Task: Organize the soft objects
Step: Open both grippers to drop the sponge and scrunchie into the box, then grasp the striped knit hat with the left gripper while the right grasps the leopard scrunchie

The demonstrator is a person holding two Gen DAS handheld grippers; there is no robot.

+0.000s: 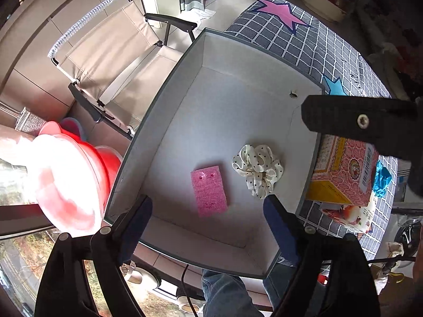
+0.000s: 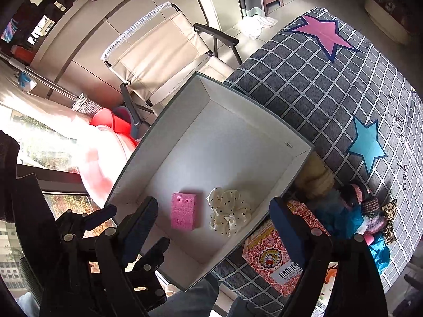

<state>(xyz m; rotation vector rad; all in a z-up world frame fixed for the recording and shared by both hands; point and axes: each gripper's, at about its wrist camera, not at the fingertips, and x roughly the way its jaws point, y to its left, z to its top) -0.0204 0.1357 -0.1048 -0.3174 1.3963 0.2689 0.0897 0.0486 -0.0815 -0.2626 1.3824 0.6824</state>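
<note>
A pink sponge (image 1: 209, 190) and a cream polka-dot scrunchie (image 1: 257, 169) lie side by side on the floor of a white open box (image 1: 185, 121). My left gripper (image 1: 207, 216) is open and empty, held above the box's near end. My right gripper (image 2: 213, 219) is open and empty, above the same box (image 2: 185, 142), with the sponge (image 2: 183, 210) and scrunchie (image 2: 229, 211) between its fingers in view. A right finger (image 1: 359, 121) crosses the left wrist view. More soft items, a knitted doll (image 2: 362, 200) and blue fabric (image 2: 341, 216), lie right of the box.
The box sits on a grey checked cloth with stars (image 2: 330, 84). A red patterned carton (image 2: 275, 256) lies beside the box. A beige folding chair (image 2: 164, 60) and red basins (image 1: 87, 174) stand to the left. A person's jeans (image 1: 227, 295) show below.
</note>
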